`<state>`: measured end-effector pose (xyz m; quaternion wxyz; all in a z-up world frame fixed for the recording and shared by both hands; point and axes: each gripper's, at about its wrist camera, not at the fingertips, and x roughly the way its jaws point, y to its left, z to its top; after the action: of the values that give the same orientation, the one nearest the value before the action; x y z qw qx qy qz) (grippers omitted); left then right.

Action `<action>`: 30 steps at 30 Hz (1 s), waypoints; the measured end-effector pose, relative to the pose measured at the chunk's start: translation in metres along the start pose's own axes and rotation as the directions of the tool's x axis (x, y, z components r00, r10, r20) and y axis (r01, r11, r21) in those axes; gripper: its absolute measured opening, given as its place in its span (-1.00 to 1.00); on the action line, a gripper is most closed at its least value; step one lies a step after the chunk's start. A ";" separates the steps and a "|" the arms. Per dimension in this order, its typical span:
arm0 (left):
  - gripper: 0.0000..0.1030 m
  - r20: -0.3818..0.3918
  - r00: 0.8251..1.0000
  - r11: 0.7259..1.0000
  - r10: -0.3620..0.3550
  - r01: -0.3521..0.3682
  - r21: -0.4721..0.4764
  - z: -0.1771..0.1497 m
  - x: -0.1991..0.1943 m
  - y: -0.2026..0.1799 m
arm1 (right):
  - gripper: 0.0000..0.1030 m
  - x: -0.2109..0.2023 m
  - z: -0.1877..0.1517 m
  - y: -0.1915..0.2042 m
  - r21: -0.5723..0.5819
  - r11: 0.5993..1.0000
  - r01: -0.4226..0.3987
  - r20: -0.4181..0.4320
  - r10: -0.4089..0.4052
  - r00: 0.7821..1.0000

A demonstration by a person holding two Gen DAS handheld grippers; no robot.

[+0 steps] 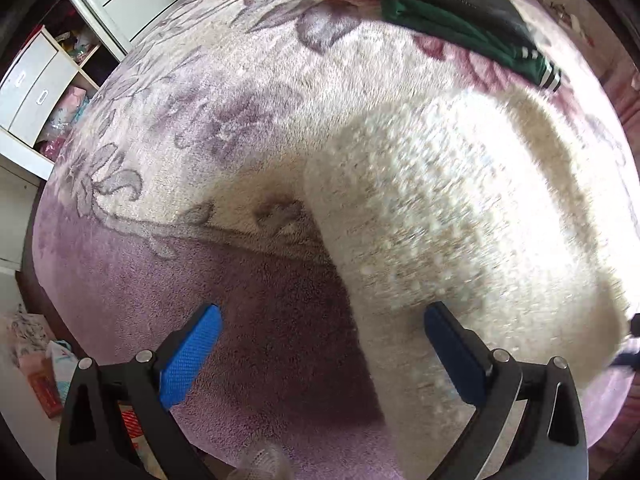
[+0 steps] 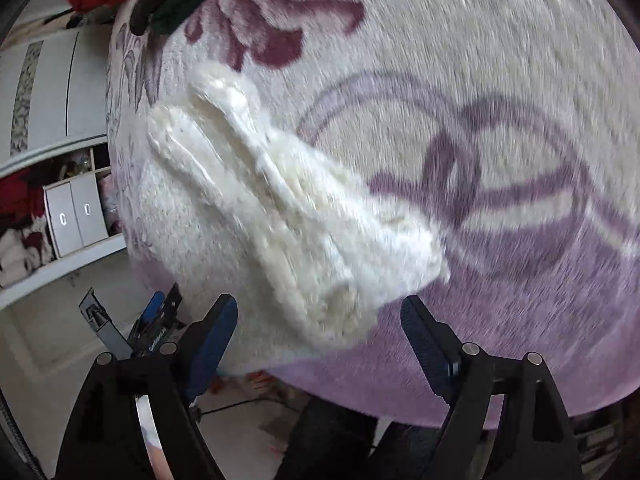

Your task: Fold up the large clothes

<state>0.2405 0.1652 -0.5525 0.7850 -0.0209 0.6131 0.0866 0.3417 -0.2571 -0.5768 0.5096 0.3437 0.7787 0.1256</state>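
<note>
Now our left claw (image 1: 320, 354) and right claw (image 2: 318, 338) both hang released above the fluffy white garment (image 2: 256, 216) lying on the flowered blanket (image 1: 192, 128), so we should pinch two corners and fold slowly.

The left gripper (image 1: 320, 354) is seen pointed steeply down, its jaws spread wide. Its two blue pads are set at 7 and 5 o'clock in the left wrist view, one pad (image 1: 192, 360) lit bright, the other (image 1: 454, 354) in shade. Nothing is clamped between them.

The right gripper (image 2: 318, 346) is likewise held with its jaws wide apart, the dark blue pads placed at 7 and 5 o'clock in the right wrist view. No pad is pressed on anything. The left gripper (image 2: 154, 320) is also caught in that view, low at 8 o'clock, small and partly hidden.
</note>
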 end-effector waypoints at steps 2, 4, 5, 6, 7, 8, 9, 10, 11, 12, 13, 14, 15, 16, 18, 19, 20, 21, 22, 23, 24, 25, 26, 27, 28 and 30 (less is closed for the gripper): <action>1.00 0.011 1.000 1.000 -0.010 0.010 -0.015 0.001 -0.009 0.003 | 0.50 0.033 -0.003 0.001 0.070 0.982 -0.174 -0.027 0.177 0.984; 1.00 0.034 0.999 0.999 -0.009 0.010 -0.033 0.001 -0.022 0.007 | -0.58 0.046 -0.005 0.006 0.114 0.983 -0.142 0.026 0.140 0.990; 1.00 0.040 0.999 0.999 -0.009 0.010 -0.039 0.001 -0.026 0.008 | -0.59 0.041 -0.007 0.013 0.113 0.987 -0.116 0.085 0.106 0.991; 1.00 0.045 0.999 0.999 -0.014 0.016 -0.047 0.001 -0.029 0.009 | -0.61 0.031 -0.011 0.021 0.108 0.989 -0.096 0.148 0.080 0.986; 1.00 0.047 0.999 0.998 -0.020 0.023 -0.054 0.002 -0.030 0.010 | -0.63 0.018 -0.017 0.031 0.081 0.994 -0.080 0.212 0.061 0.975; 1.00 0.043 0.999 0.998 -0.027 0.029 -0.062 0.003 -0.029 0.009 | -0.64 0.003 -0.023 0.041 0.044 0.999 -0.032 0.285 0.019 0.958; 1.00 0.028 0.999 0.997 -0.038 0.040 -0.069 0.003 -0.024 0.007 | -0.64 -0.005 -0.028 0.044 0.022 1.000 0.017 0.333 -0.023 0.943; 1.00 0.014 0.999 0.995 -0.052 0.053 -0.086 0.004 -0.018 0.005 | -0.64 -0.005 -0.027 0.045 0.013 0.998 0.068 0.352 -0.068 0.934; 1.00 0.006 0.998 0.993 -0.067 0.068 -0.101 0.005 -0.010 0.003 | -0.64 0.004 -0.024 0.039 0.021 0.994 0.108 0.333 -0.109 0.937; 1.00 -0.023 0.997 0.992 -0.079 0.076 -0.099 0.005 0.001 -0.002 | -0.63 0.018 -0.018 0.028 0.043 0.990 0.138 0.293 -0.144 0.945; 1.00 -0.049 0.996 0.994 -0.071 0.066 -0.089 0.004 0.008 -0.006 | -0.57 0.029 -0.012 0.018 0.052 0.987 0.153 0.251 -0.161 0.954; 1.00 -0.055 0.997 0.995 -0.049 0.045 -0.087 0.003 0.014 -0.008 | -0.52 0.049 -0.004 0.012 0.050 0.986 0.162 0.186 -0.168 0.968; 1.00 -0.043 0.998 0.995 -0.044 0.040 -0.091 0.002 0.015 -0.007 | -0.44 0.057 0.001 0.010 0.058 0.985 0.163 0.130 -0.170 0.977; 1.00 -0.034 0.998 0.994 -0.055 0.051 -0.097 0.002 0.014 -0.004 | -0.39 0.056 0.003 0.011 0.062 0.986 0.158 0.114 -0.164 0.980; 1.00 -0.032 0.997 0.992 -0.065 0.061 -0.110 0.003 0.011 0.001 | -0.03 0.038 0.002 0.023 0.028 0.984 0.173 0.111 -0.175 0.978; 1.00 -0.031 0.998 0.992 -0.063 0.059 -0.114 0.003 0.009 0.004 | 0.07 0.026 0.000 0.030 0.004 0.980 0.201 0.132 -0.200 0.971; 1.00 -0.026 0.998 0.991 -0.058 0.055 -0.119 0.002 0.006 0.005 | 0.07 0.010 -0.004 0.041 -0.035 0.973 0.229 0.175 -0.220 0.960; 1.00 -0.012 0.998 0.990 -0.054 0.052 -0.134 0.000 0.001 0.010 | 0.12 -0.005 -0.006 0.054 -0.080 0.960 0.268 0.218 -0.245 0.945; 1.00 0.001 0.998 0.988 -0.056 0.055 -0.146 -0.002 -0.004 0.014 | 0.31 -0.021 -0.003 0.064 -0.123 0.947 0.298 0.249 -0.261 0.933; 1.00 0.013 0.998 0.985 -0.054 0.055 -0.162 -0.005 -0.007 0.019 | 0.45 -0.031 -0.003 0.079 -0.186 0.929 0.321 0.275 -0.265 0.924; 1.00 0.020 0.998 0.982 -0.051 0.054 -0.179 -0.008 -0.011 0.025 | 0.67 -0.037 -0.001 0.094 -0.250 0.910 0.330 0.293 -0.254 0.922; 1.00 0.022 0.998 0.978 -0.056 0.060 -0.200 -0.012 -0.013 0.031 | 0.90 -0.041 0.005 0.106 -0.298 0.894 0.336 0.305 -0.244 0.920; 1.00 0.020 0.998 0.974 -0.061 0.064 -0.218 -0.015 -0.014 0.035 | 1.00 -0.035 0.014 0.122 -0.348 0.867 0.358 0.307 -0.255 0.917; 1.00 0.015 0.997 0.967 -0.071 0.072 -0.243 -0.020 -0.014 0.040 | 1.00 -0.026 0.021 0.134 -0.402 0.834 0.378 0.307 -0.266 0.914; 1.00 0.013 0.996 0.962 -0.087 0.087 -0.260 -0.023 -0.013 0.042 | 1.00 -0.014 0.031 0.143 -0.455 0.796 0.399 0.306 -0.281 0.910; 1.00 0.011 0.993 0.952 -0.121 0.119 -0.282 -0.029 -0.009 0.044 | 1.00 0.027 0.049 0.156 -0.526 0.750 0.402 0.276 -0.297 0.914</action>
<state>0.2034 0.2034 -0.5478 0.7757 -0.1703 0.5947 0.1251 0.4420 -0.1327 -0.5324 0.6695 0.0322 0.7073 0.2247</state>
